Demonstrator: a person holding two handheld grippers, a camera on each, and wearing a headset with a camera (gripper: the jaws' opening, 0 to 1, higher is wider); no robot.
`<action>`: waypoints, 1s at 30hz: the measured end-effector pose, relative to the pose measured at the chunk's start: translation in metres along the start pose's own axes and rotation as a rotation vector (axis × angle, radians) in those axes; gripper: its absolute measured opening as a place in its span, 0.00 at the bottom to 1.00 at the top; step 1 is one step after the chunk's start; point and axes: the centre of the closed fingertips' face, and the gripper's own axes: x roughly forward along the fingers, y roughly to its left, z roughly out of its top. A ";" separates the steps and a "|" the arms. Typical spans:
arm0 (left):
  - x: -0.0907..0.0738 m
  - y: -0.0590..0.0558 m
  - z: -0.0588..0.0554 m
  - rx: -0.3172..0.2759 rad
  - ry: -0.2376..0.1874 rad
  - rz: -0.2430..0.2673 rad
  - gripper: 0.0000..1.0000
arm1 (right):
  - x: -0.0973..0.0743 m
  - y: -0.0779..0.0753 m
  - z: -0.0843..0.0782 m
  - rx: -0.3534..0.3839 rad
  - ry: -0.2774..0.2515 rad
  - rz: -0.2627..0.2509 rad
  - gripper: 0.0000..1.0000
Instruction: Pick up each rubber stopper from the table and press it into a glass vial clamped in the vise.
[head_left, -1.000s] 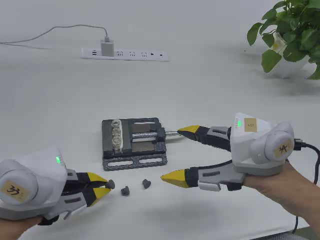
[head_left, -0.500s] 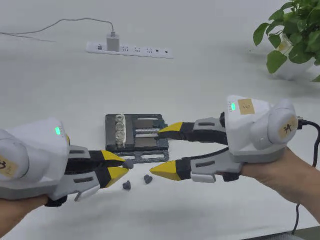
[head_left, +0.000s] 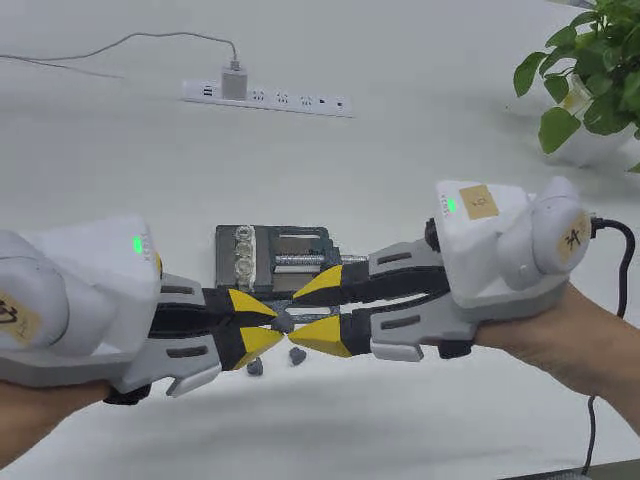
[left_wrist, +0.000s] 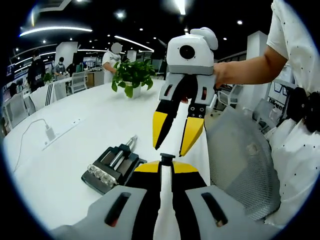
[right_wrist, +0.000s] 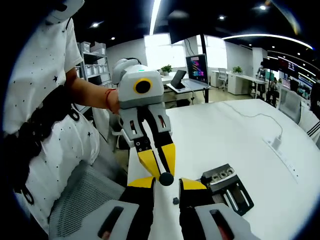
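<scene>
Head view: we are grasping a rubber stopper (head_left: 285, 322) in the left gripper (head_left: 272, 322) near the vise (head_left: 300, 242). Left gripper view: those jaws are clenching it. Right gripper view: the right gripper (right_wrist: 168, 186) is holding its jaws released around it.

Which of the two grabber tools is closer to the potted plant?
Right. The right gripper lies on the potted plant's side of the table; the left gripper, holding a rubber stopper, is farther off on the opposite side.

vials (head_left: 242, 255) in vise (head_left: 300, 245) | stoppers (head_left: 297, 354) before vise | power strip (head_left: 268, 98) behind | plant (head_left: 590, 70) right
</scene>
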 end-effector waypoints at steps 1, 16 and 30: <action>0.000 0.000 0.000 0.000 0.000 -0.001 0.03 | 0.000 0.001 0.000 -0.002 0.002 0.002 0.14; 0.000 -0.004 0.002 0.010 -0.003 -0.017 0.03 | 0.000 0.005 0.001 -0.023 0.015 0.022 0.08; -0.002 -0.008 0.002 0.010 0.001 -0.043 0.03 | -0.001 0.010 0.002 -0.055 0.042 0.055 0.07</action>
